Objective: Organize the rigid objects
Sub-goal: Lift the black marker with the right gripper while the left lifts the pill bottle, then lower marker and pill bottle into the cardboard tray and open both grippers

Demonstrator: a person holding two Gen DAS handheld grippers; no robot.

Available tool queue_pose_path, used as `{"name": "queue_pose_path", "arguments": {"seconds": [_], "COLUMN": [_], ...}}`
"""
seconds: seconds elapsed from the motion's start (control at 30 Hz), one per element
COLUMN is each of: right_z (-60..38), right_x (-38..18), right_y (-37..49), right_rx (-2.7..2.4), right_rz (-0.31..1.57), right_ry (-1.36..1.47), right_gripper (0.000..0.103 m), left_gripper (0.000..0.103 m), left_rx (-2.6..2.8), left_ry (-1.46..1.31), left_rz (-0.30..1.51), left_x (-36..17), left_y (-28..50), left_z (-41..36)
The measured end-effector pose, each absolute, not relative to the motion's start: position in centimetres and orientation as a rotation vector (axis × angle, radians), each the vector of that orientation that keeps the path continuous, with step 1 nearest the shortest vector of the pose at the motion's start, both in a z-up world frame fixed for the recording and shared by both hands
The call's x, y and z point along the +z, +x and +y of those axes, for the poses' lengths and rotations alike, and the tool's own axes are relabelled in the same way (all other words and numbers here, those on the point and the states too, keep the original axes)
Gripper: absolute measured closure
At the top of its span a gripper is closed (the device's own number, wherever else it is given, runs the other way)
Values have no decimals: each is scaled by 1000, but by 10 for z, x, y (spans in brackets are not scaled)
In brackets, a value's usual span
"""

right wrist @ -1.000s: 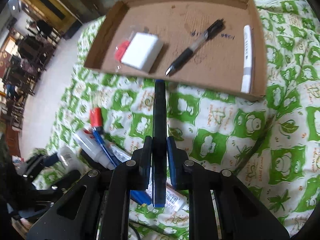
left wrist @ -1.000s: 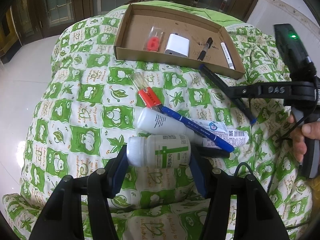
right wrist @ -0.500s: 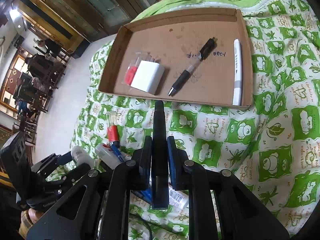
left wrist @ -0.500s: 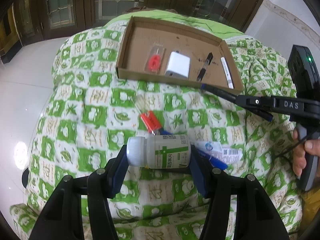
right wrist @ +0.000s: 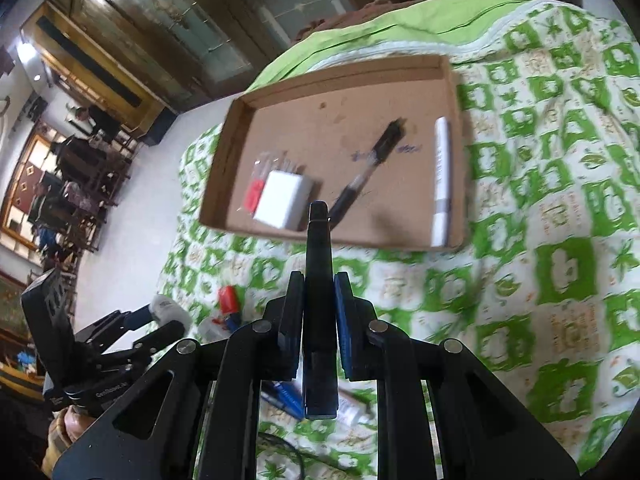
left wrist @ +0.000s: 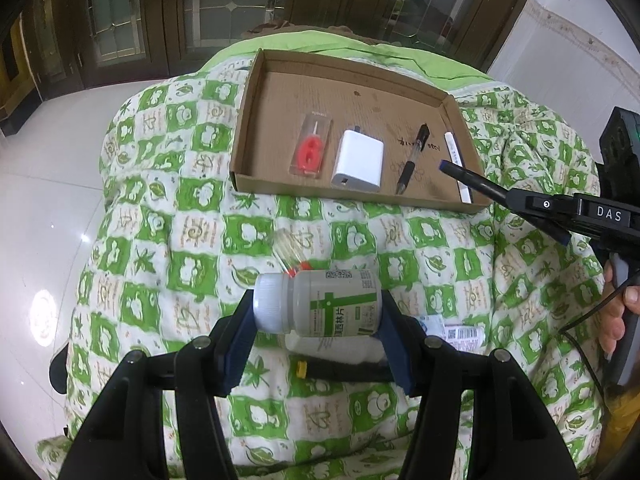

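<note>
Left hand-held gripper (left wrist: 318, 312) clamps a white pill bottle (left wrist: 318, 304) sideways, lifted above the green-checked quilt (left wrist: 192, 216). Right hand-held gripper (right wrist: 316, 308) pinches a dark pen (right wrist: 318, 280), tip over the near edge of the cardboard tray (left wrist: 256, 112). Farther, tray contents: red packet (left wrist: 311, 148), white charger (left wrist: 359, 160), black pen (left wrist: 412, 159), white marker (left wrist: 456, 164).

Right claw (right wrist: 316, 312) clamping dark pen (right wrist: 319, 280), cardboard tray (right wrist: 224, 176) beyond

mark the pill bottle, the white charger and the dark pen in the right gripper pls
pill bottle (left wrist: 334, 305): left wrist view, on the green-cross label.
white charger (left wrist: 359, 160): left wrist view, middle of its top face.
dark pen (right wrist: 318, 264): right wrist view, on the barrel just ahead of the closed fingers.
</note>
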State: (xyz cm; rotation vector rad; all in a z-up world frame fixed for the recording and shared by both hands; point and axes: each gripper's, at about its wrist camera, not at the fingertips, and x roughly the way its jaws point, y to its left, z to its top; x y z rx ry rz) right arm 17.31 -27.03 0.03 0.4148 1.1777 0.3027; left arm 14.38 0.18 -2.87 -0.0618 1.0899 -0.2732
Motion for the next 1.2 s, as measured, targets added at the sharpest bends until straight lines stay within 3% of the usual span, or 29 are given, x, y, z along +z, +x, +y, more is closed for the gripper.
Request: {"name": "queue_pose_path", "arguments": {"seconds": [0.5, 1.2], "right_z": [-289, -288], "right_x": [-29, -53], "right_y": [236, 267], "right_rx": [125, 134], "right_rz": [1261, 1301], "right_ry": [349, 332], "right_gripper": [89, 89], "left_gripper": [45, 45], "left_rx": [-247, -206], "left_ry": [39, 148], "left_rz": [1079, 1124], "left_x": [-21, -53], "left_y": [211, 313], "left_z": [-4, -20]}}
